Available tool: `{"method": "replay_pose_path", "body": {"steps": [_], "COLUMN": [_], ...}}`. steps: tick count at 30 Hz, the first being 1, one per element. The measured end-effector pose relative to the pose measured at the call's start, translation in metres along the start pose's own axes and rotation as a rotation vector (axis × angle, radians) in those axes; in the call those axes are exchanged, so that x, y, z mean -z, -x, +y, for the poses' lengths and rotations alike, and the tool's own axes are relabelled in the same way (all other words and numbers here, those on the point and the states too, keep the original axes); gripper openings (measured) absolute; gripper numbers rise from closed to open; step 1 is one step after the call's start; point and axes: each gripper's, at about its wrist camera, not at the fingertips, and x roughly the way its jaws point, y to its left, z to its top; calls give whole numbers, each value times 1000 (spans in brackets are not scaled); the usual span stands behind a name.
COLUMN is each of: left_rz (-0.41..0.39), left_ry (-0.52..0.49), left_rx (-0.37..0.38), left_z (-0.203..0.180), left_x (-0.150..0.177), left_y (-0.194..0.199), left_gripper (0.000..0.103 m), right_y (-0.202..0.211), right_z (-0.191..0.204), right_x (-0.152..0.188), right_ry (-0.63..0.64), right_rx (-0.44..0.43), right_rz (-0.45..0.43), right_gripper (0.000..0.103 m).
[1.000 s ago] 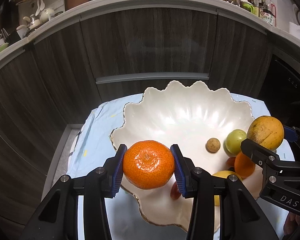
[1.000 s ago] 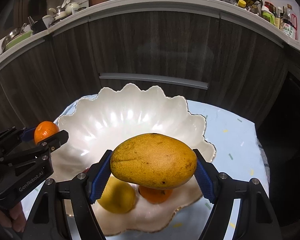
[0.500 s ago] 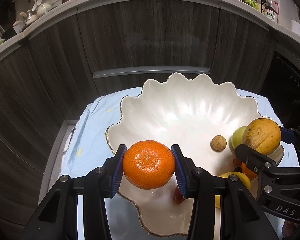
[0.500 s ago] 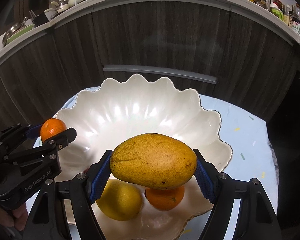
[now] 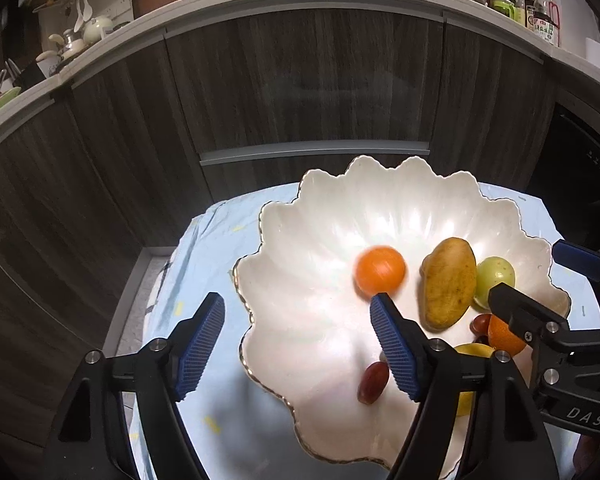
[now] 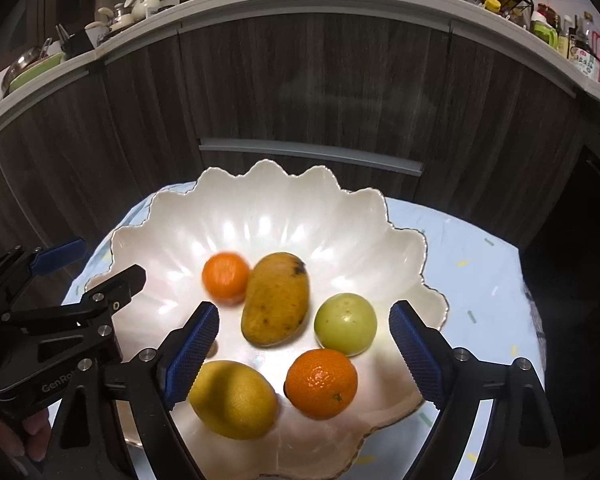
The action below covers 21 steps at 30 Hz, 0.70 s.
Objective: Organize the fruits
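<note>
Left gripper (image 5: 296,346): jaws opening, nothing between
Right gripper (image 6: 304,350): jaws opening, nothing gripped
Tangerine (image 5: 380,270): blurred, centre of bowl (image 5: 320,240)
Mango (image 6: 275,304): in bowl, frame centre, beside tangerine

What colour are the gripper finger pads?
Blue, with a fine ribbed texture; the pads show best in the right wrist view.

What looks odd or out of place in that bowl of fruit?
Only one thing: the tangerine beside the mango is smeared with motion blur, so it seems to be rolling in the white bowl. Nothing is spilled or broken; the mango just carries dark specks.
</note>
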Motion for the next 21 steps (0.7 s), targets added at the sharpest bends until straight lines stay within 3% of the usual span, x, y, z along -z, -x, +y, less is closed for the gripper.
{"method": "replay_pose_path", "body": {"steps": [7, 21], "left_rz": [-13, -61], "left_ry": [3, 2], "left_rx": [-14, -19], "left_z": [0, -2], "left_x": [1, 7], "left_y": [15, 62], "left_gripper": [81, 82], "right_y": [16, 61], "right_z": [-1, 1], "right_x": [2, 10], "right_ry": [-6, -16], "right_rx": [8, 14], "right_rz": [-19, -69], "right_gripper": [88, 88]}}
